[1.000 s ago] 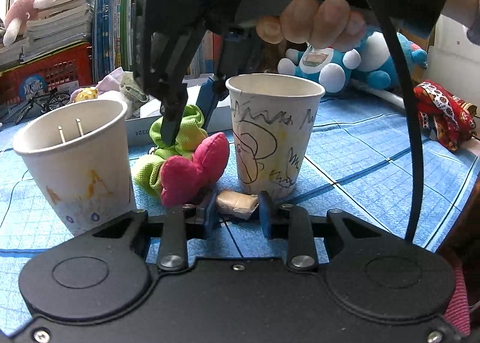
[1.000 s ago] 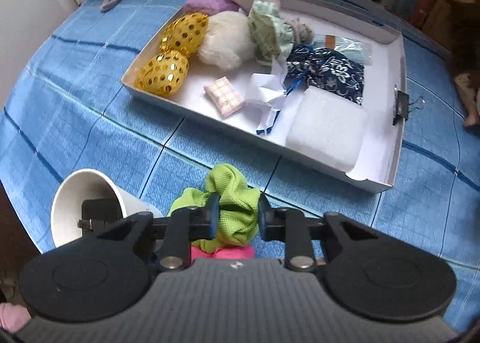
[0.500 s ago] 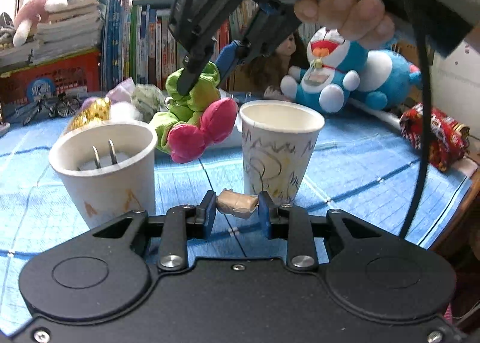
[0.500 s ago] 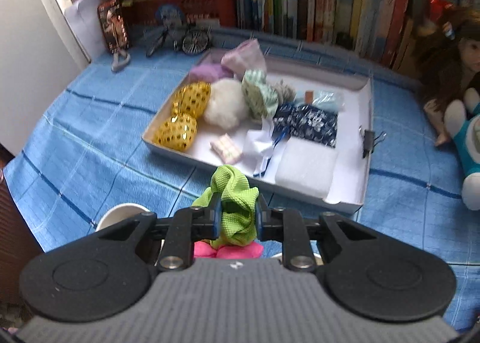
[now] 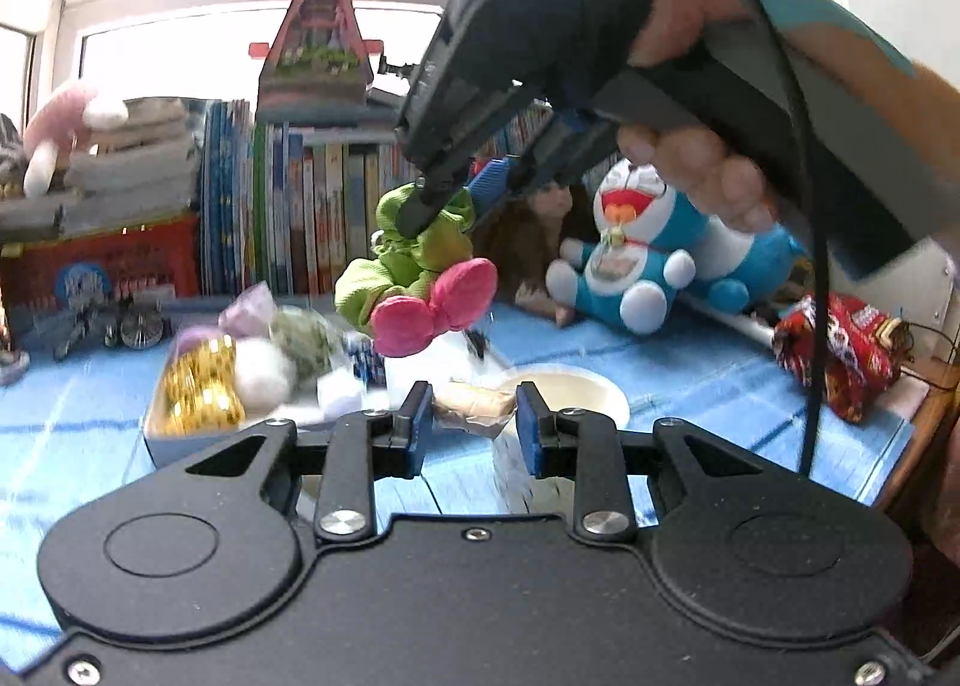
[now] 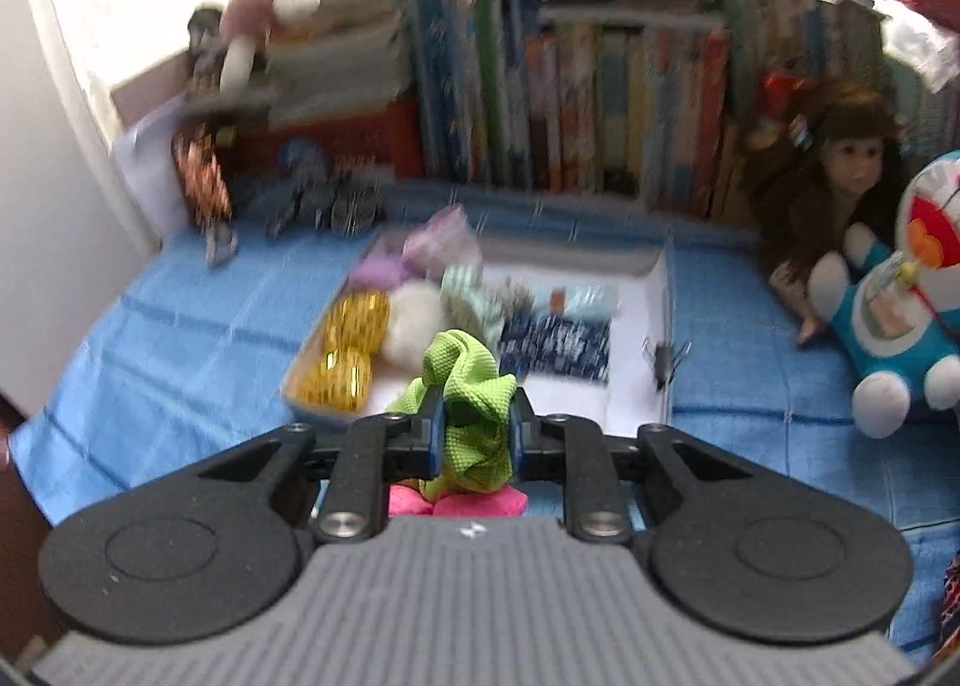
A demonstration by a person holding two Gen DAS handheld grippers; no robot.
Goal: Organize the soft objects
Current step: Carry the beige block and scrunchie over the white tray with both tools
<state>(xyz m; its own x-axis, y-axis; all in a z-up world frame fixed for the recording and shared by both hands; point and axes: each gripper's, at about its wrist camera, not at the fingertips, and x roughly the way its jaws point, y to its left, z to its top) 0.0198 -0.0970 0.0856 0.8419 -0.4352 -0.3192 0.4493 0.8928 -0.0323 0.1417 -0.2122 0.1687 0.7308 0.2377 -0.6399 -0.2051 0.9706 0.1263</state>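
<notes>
No brand or lettering can be read anywhere: the spines of the books (image 6: 600, 104) behind the white tray (image 6: 657, 290) are smeared by blur, and the print on the red packet (image 5: 840, 350) far right of the tray is too small to make out. The left gripper (image 5: 474, 416) is clamped on a small beige wrapped piece (image 5: 474, 404), held in the air in front of the tray and just above the rim of a white paper cup (image 5: 576, 386); most of that cup is hidden behind the gripper body. The right gripper (image 6: 474, 434) is clamped on a green fabric toy (image 6: 474, 416) with a pink bow (image 5: 432, 308), which dangles in the air over the near edge of the tray. In the right wrist view only a sliver of the pink shows below the fingers. A hand (image 5: 696, 170) grips the right tool's handle, its sleeve cut off at the frame edge. Inside the tray lie a gold spotted piece (image 6: 348, 350), a white fluffy ball (image 6: 414, 320), pale green and lilac cloths and a dark blue patterned cloth (image 6: 558, 344), all blurred; a black binder clip (image 6: 660, 362) sits on the tray's right wall. The tray rests on a table covered by a blue checked cloth (image 6: 180, 338). Right of the tray sit a brown-haired doll (image 6: 840, 188) and a blue and white plush cat (image 5: 636, 254); behind it, a bright window (image 5: 180, 56) and a small red-roofed model house (image 5: 318, 38) on top of the books.
</notes>
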